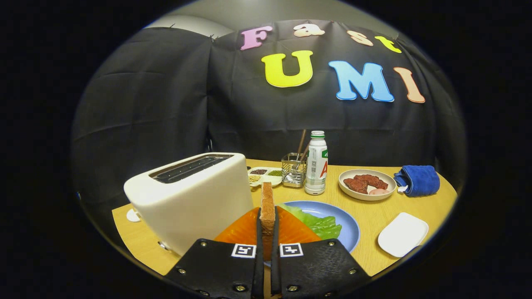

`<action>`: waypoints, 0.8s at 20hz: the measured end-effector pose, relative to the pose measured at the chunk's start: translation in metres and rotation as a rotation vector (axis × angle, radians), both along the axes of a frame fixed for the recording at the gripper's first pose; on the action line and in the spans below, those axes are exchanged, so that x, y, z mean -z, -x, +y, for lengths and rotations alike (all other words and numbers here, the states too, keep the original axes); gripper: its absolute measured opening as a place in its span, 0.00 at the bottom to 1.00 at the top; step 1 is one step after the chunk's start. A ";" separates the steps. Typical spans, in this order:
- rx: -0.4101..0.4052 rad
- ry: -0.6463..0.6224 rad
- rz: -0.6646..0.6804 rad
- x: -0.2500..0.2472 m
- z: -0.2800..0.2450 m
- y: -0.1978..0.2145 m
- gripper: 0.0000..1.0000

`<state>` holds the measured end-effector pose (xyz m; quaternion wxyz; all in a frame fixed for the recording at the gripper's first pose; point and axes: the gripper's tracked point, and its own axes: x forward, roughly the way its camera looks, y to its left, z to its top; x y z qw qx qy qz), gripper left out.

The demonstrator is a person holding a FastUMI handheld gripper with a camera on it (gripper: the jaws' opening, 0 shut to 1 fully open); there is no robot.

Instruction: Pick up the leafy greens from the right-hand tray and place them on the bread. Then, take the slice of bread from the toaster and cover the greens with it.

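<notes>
The jaws [267, 226] are clamped on a slice of bread [267, 203], held on edge between the two orange fingers [291, 228] so that its brown crust faces the camera and its top stands clear above the fingertips. Just beyond and below the slice lies a blue plate [347, 224] with the greens [320, 222] spread on it — the leaves show to the right of the fingers, and whatever lies under them is hidden by the jaws. To the left, close by, stands the white toaster [195, 197], its slots [189, 168] dark and open at the top. Farther back on the desk [370, 253], past the held slice, are a small divided dish of seeds [262, 174], a wire holder [293, 170] with sticks in it, and a white bottle [316, 164] with a green cap. To the right of the bottle sits a pale bowl [365, 183] holding pieces of reddish meat, and beside it a rolled blue cloth [417, 180]. Nearer, to the right of the blue plate — apart from it — lies a white tray [403, 234].
</notes>
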<state>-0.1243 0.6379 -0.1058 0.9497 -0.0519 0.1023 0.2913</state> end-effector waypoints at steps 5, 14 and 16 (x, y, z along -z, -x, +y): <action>0.031 0.002 0.047 0.007 -0.018 -0.021 0.18; 0.076 0.045 0.059 0.019 -0.043 -0.040 0.35; 0.069 0.039 0.089 0.024 -0.047 -0.043 0.37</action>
